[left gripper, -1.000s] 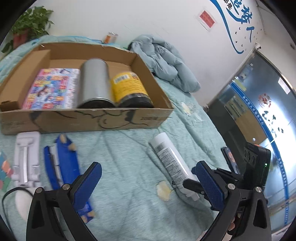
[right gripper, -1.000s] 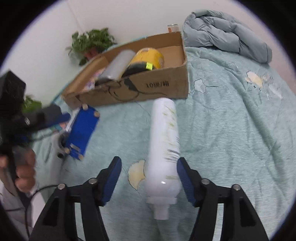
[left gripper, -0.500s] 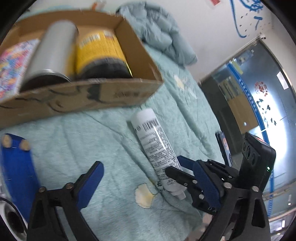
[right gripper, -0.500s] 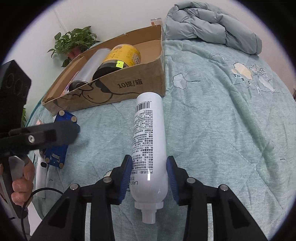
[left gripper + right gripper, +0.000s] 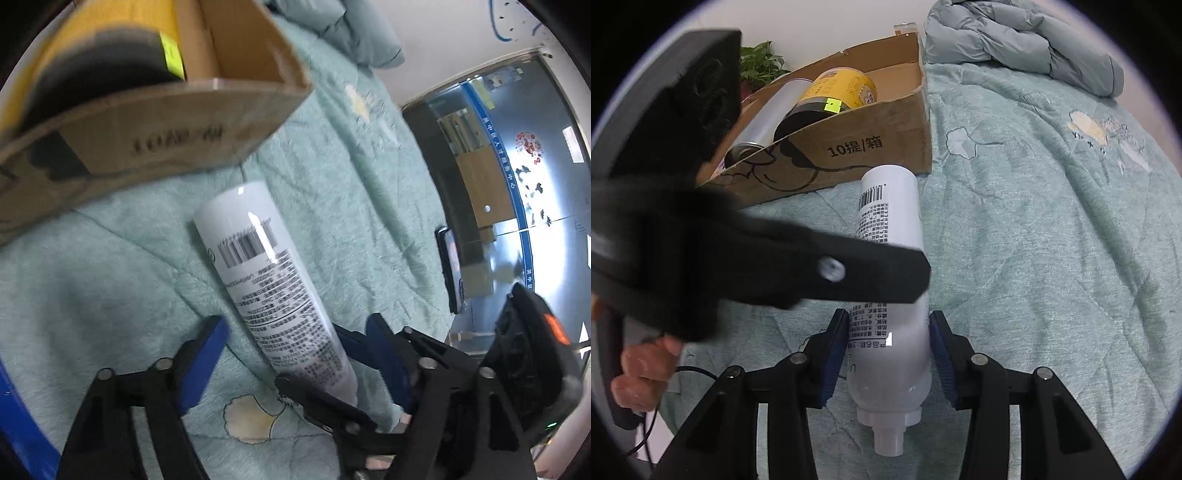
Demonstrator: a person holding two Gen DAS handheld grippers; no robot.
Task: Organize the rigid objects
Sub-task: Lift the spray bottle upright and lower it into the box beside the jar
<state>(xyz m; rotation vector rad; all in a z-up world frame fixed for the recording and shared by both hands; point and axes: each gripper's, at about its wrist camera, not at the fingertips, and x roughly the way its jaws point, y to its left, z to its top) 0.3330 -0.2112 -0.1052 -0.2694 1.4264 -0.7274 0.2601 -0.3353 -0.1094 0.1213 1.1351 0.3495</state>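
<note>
Lying on the bed, the bottle points its long axis from your right gripper toward the box. Your right jaws straddle its neck end, seemingly just touching. Your left gripper hovers spread above it.

The left gripper crosses the right wrist view as a dark blur, hiding the middle of the white bottle and part of the cardboard box. In the left view the box is smeared, its print unreadable, and the yellow jar is cut by the frame's edge.
</note>
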